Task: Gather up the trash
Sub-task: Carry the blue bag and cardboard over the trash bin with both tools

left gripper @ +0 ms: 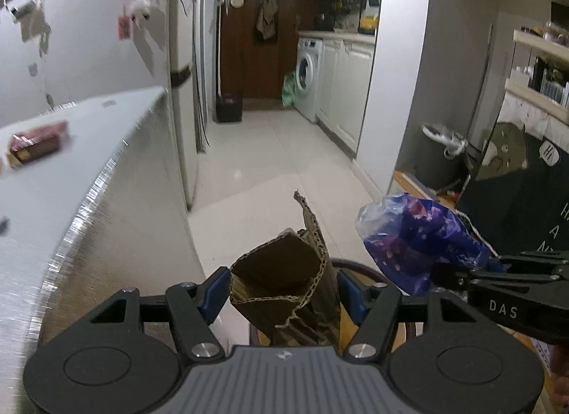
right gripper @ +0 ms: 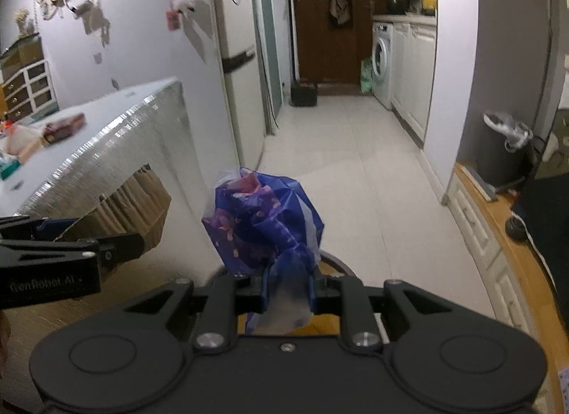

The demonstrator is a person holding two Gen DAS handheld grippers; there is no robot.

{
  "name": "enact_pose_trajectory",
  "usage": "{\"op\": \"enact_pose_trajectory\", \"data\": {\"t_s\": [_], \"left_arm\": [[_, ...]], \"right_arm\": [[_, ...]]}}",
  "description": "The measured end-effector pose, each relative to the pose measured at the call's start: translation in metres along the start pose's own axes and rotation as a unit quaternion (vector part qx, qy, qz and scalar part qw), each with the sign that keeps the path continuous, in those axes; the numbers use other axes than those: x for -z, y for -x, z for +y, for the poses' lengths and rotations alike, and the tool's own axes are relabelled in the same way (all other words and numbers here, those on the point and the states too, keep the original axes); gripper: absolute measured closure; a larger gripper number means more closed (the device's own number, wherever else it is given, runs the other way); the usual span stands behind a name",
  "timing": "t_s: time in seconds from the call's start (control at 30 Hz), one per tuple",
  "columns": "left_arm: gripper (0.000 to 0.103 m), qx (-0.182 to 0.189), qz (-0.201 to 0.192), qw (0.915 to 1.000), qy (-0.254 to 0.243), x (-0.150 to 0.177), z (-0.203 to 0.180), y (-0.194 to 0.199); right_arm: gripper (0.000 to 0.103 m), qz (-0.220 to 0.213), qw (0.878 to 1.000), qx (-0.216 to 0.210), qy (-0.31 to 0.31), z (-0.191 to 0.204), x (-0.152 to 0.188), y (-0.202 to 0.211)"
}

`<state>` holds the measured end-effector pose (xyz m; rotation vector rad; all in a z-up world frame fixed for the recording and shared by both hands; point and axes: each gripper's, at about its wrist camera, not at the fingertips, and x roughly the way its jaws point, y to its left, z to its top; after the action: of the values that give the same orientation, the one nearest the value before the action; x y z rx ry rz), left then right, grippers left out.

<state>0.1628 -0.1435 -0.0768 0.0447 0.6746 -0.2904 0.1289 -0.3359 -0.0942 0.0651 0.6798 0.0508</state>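
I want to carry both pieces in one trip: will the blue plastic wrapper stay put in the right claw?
Probably. The blue plastic wrapper looks thin, crumpled and light, pinched by the right claw. It likely flops and could slip, being glossy film. The torn cardboard looks stiffer.

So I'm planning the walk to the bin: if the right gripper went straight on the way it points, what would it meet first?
Apart from the blue plastic bag it already holds, the right gripper faces open tiled floor. Probably nothing before the far brown door, though depth is hard to judge.
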Motion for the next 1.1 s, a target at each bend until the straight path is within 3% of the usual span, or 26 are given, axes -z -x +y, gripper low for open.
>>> {"op": "enact_pose_trajectory", "data": {"t_s": [0.73, 1.1], "left_arm": [[0.037, 0.041, 0.125, 0.9911, 0.022, 0.025, -0.005, -0.127], [0.037, 0.04, 0.155, 0.9864, 0.037, 0.032, 0.002, -0.163]], "right_arm": [[0.081, 0.152, 0.988, 0.015, 0.011, -0.033, 0.033, -0.13], [0.08, 0.201, 0.978, 0.019, 0.045, -0.027, 0.03, -0.182]]}}
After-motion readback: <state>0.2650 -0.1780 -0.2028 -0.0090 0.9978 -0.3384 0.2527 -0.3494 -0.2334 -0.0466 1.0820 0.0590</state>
